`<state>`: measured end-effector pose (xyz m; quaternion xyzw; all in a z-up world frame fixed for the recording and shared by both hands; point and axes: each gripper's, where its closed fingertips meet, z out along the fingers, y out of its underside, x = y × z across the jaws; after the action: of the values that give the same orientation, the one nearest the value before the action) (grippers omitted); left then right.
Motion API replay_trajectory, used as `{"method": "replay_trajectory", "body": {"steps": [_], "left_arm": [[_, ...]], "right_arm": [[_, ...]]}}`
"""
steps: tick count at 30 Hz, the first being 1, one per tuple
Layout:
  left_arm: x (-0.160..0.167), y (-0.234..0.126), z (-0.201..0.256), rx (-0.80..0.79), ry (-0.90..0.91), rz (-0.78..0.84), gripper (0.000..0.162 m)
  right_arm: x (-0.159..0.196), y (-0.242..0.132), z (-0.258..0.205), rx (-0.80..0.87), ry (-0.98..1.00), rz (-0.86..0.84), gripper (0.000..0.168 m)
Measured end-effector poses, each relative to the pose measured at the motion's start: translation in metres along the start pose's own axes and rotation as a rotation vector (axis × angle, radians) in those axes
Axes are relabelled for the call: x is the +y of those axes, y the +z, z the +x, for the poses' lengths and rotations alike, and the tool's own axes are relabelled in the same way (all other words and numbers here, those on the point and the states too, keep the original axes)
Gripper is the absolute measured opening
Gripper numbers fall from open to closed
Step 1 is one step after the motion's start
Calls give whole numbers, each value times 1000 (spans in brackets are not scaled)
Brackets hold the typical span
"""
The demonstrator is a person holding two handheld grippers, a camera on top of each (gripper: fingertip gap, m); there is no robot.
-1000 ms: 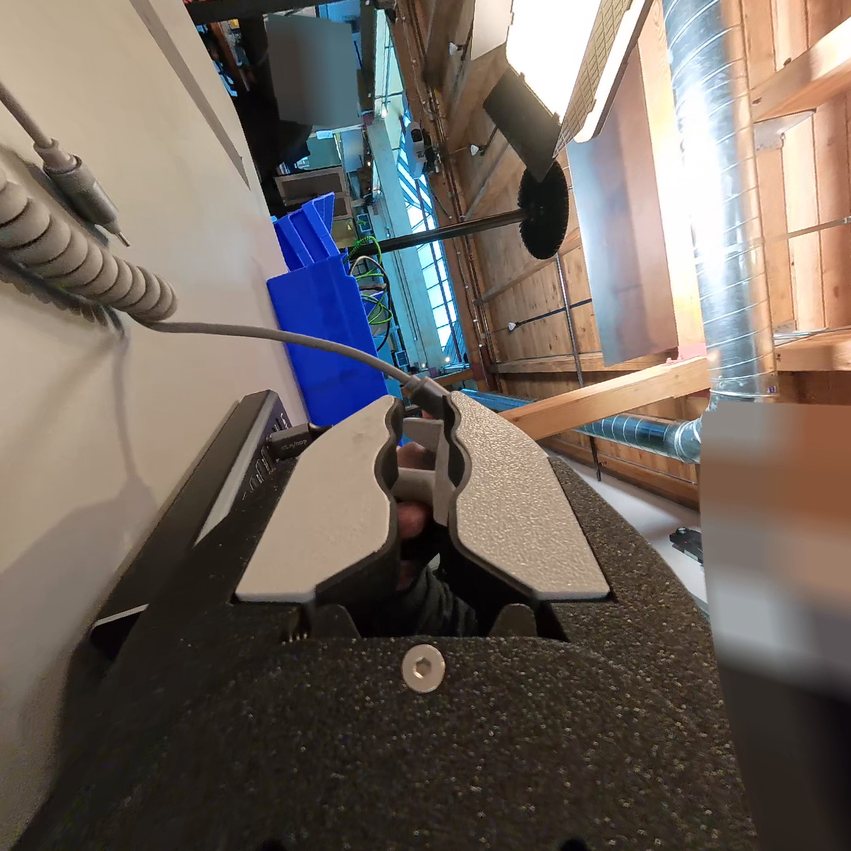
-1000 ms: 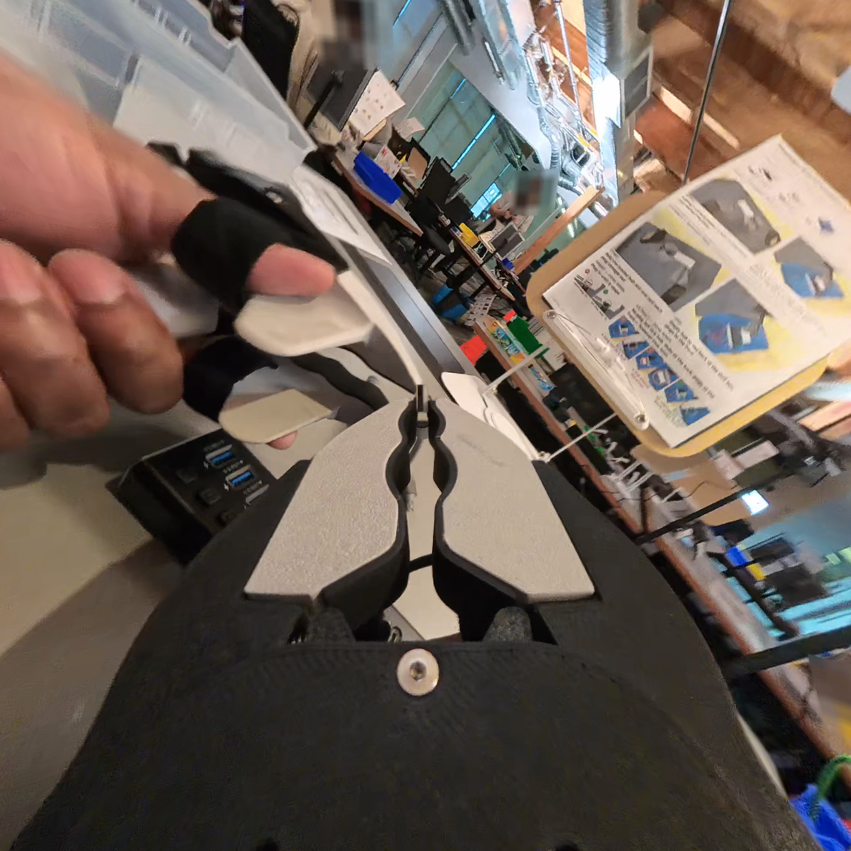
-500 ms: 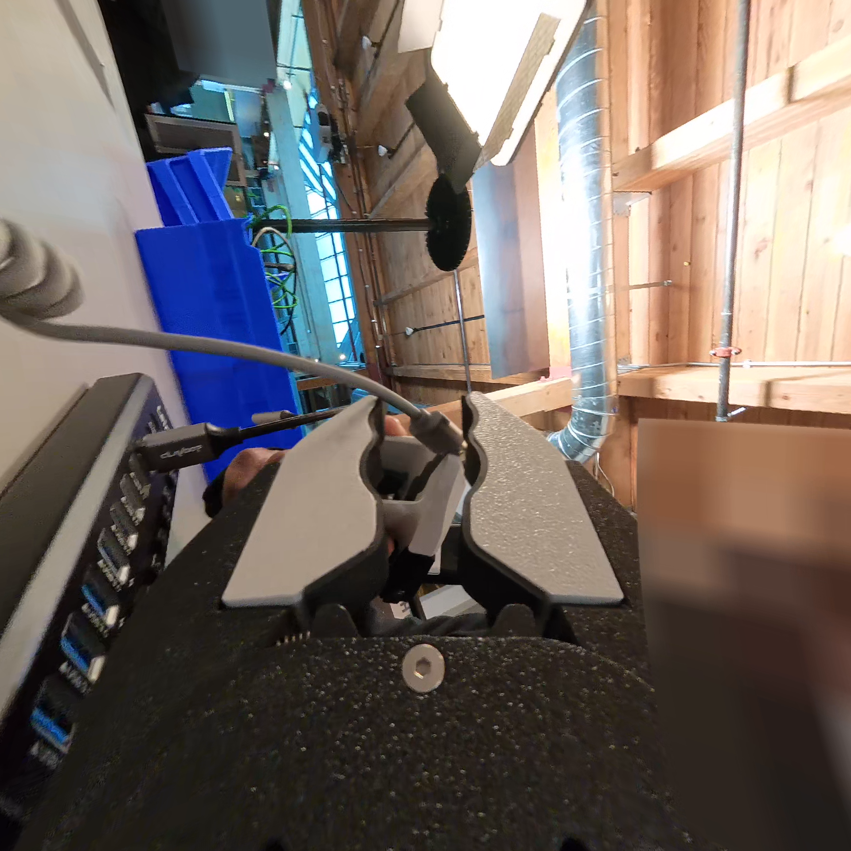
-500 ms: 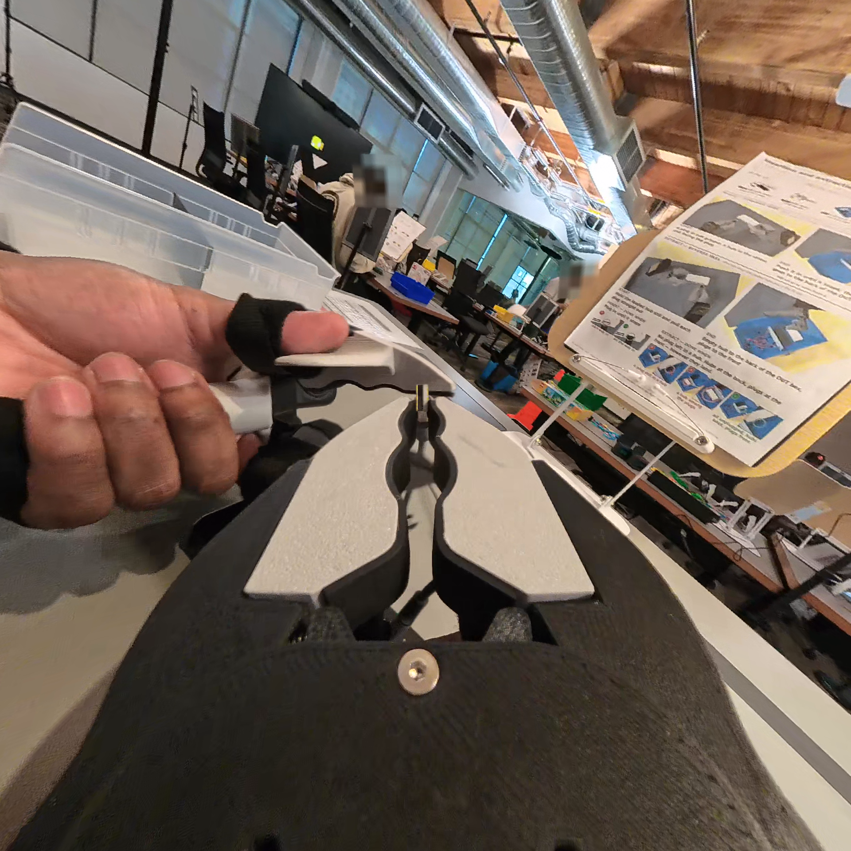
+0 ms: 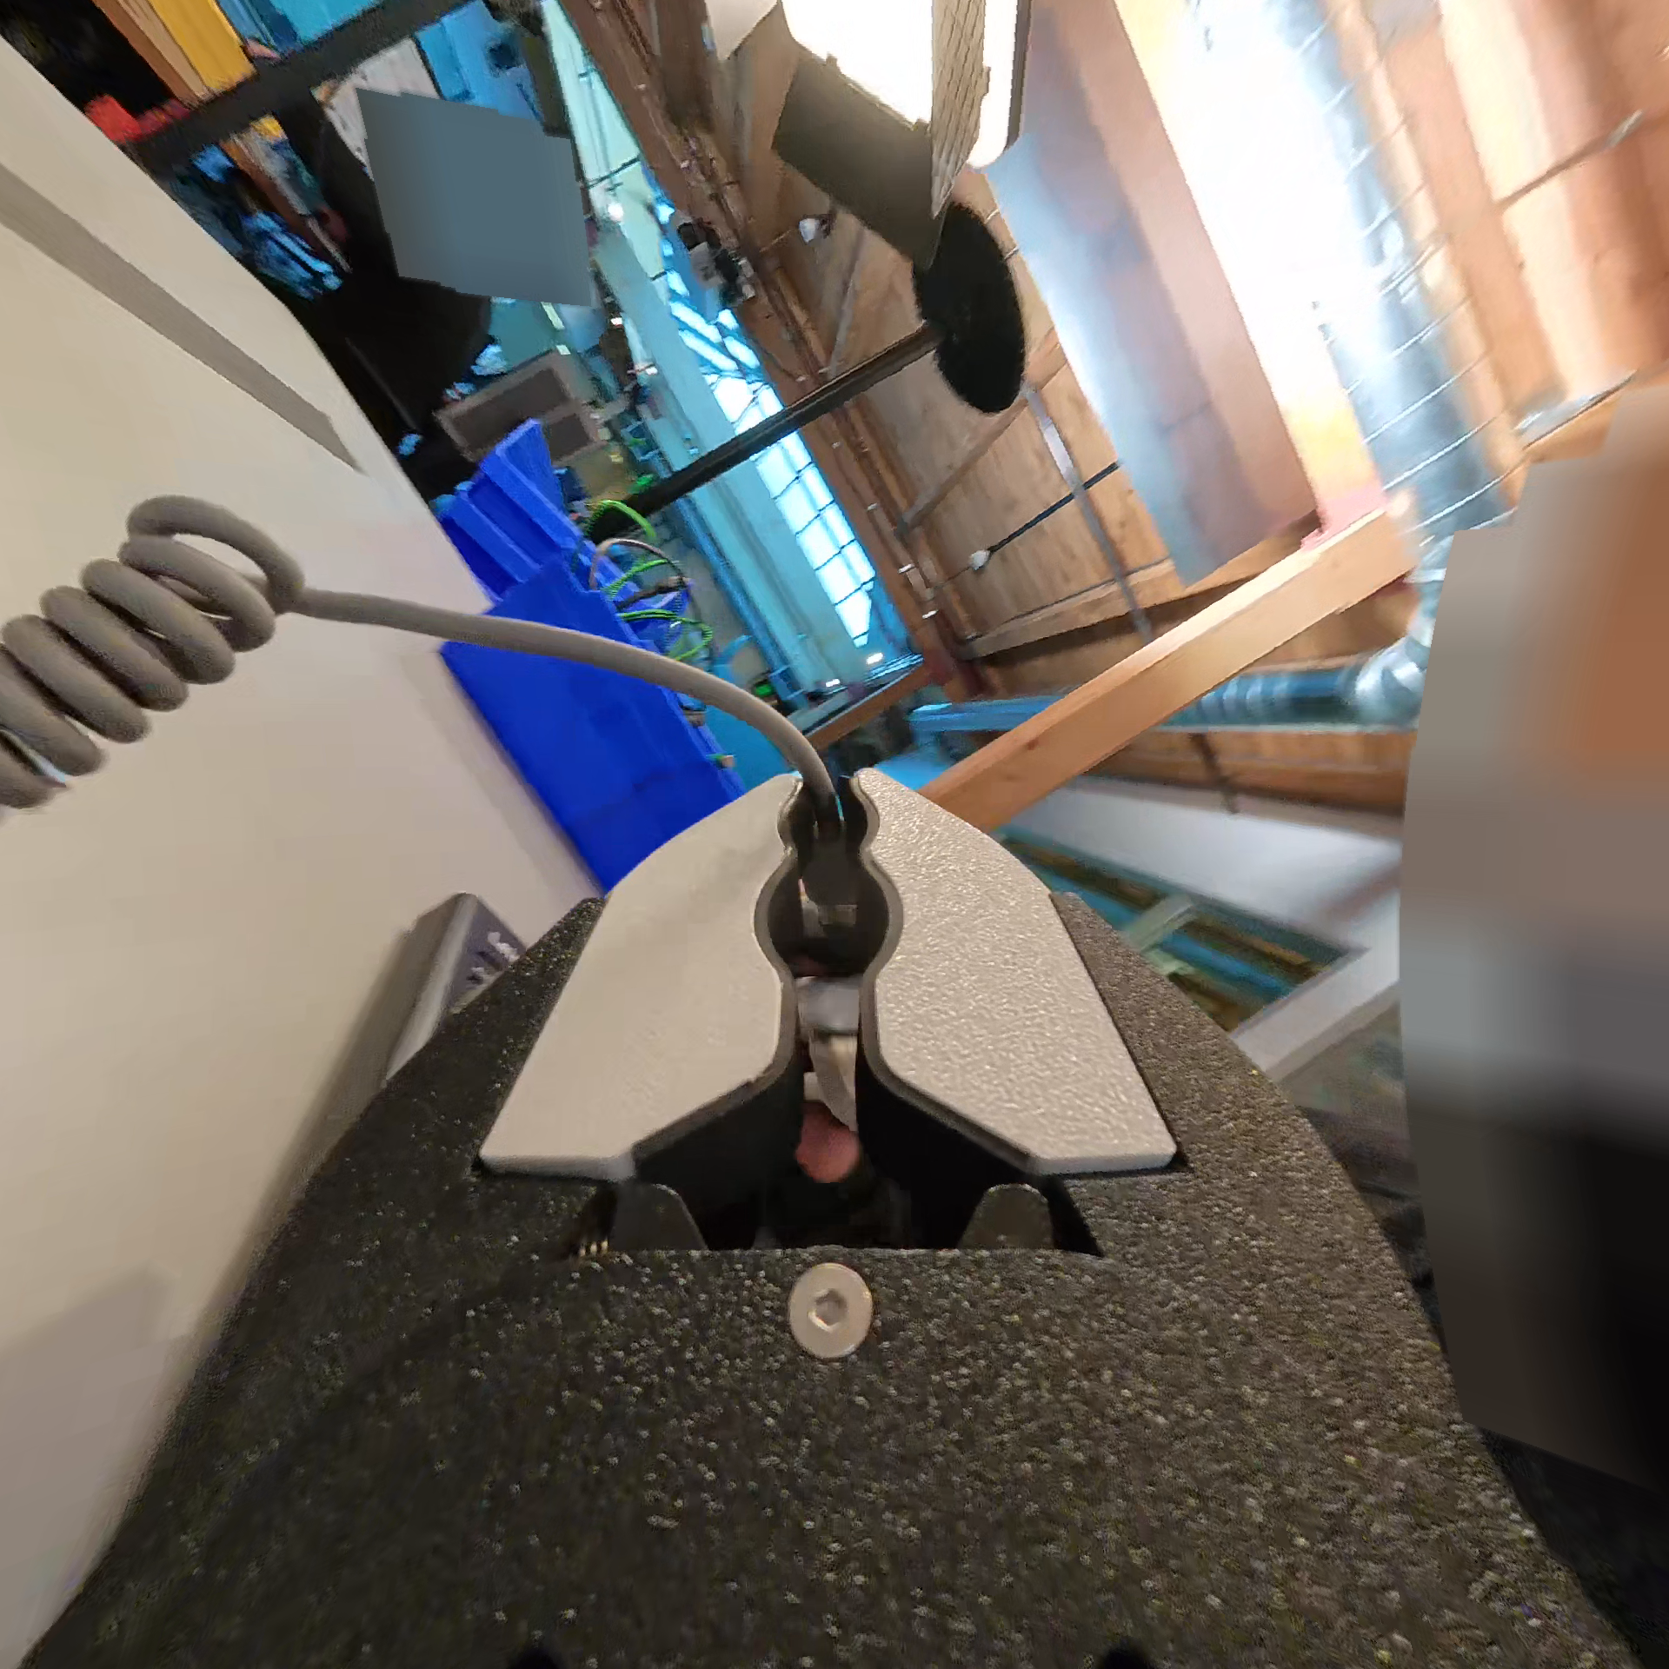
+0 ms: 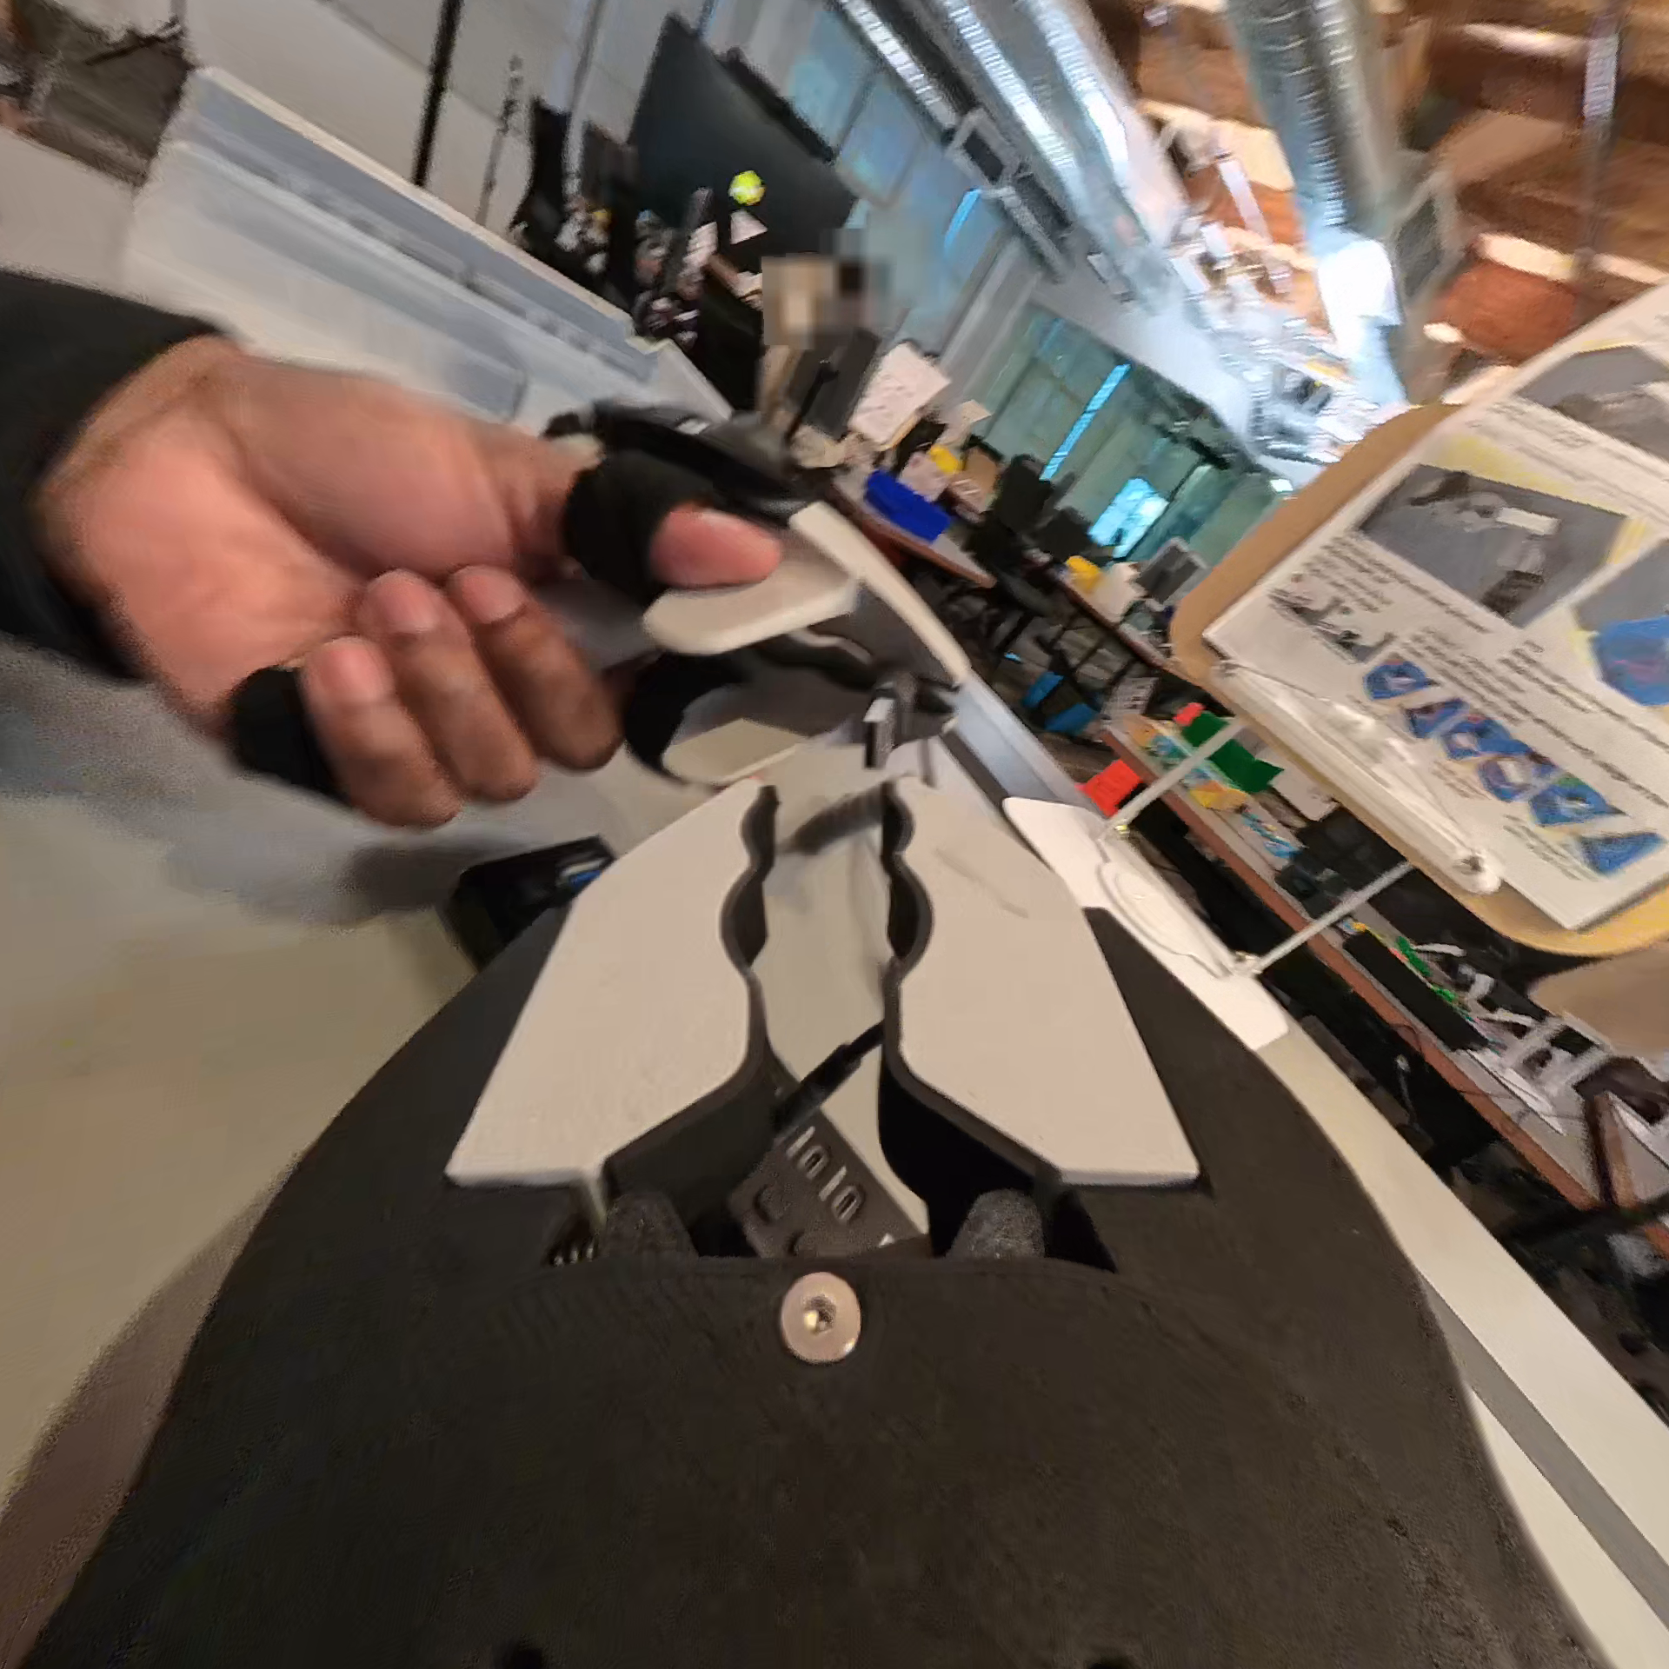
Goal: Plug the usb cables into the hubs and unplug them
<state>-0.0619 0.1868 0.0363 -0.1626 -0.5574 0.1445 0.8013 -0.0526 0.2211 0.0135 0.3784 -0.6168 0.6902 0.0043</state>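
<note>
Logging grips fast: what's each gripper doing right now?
Left gripper: shut on the grey coiled cable.
Right gripper: open, holding nothing.

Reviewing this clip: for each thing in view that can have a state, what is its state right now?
Left hand-held gripper: shut on the grey coiled cable's plug.
Grey coiled cable: unplugged, plug end clamped, coil resting on the table.
Right hand-held gripper: open, nothing held.
Black USB hub: on the table below the right gripper, one black cable plugged in.
</note>
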Motion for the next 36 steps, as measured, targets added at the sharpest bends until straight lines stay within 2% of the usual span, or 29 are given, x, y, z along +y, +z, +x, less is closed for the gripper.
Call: {"method": "replay_trajectory", "body": {"steps": [3, 6, 8, 11, 15, 18, 22, 24, 27, 31, 36], "left_arm": [[-2, -8, -5, -127, 203, -83, 6], [-5, -16, -11, -224, 363, -155, 6], [-6, -20, -13, -233, 391, -173, 6], [-9, -26, -27, -268, 415, -185, 6], [2, -30, -42, -318, 449, -262, 6], [11, -30, -49, -355, 502, -339, 6], [18, -30, -53, -353, 514, -377, 6], [21, -30, -53, -337, 526, -394, 6], [24, -28, -50, -312, 563, -420, 6], [26, -26, -48, -295, 642, -456, 6], [31, -20, -46, -258, 845, -543, 6]], "right_arm": [[21, -17, -18, -151, -18, -128, 37], [59, -41, -29, -255, -4, -311, 43], [80, -53, -26, -258, 25, -397, 44], [106, -58, -13, -211, 96, -517, 60], [120, -50, 2, -187, 145, -582, 88], [125, -38, 6, -261, 161, -586, 104], [129, -26, -1, -438, 182, -582, 110], [130, -25, -11, -557, 225, -596, 110], [131, -27, -23, -693, 289, -627, 98], [128, -22, -21, -694, 286, -610, 68], [124, -24, -21, -659, 218, -559, 65]]}}
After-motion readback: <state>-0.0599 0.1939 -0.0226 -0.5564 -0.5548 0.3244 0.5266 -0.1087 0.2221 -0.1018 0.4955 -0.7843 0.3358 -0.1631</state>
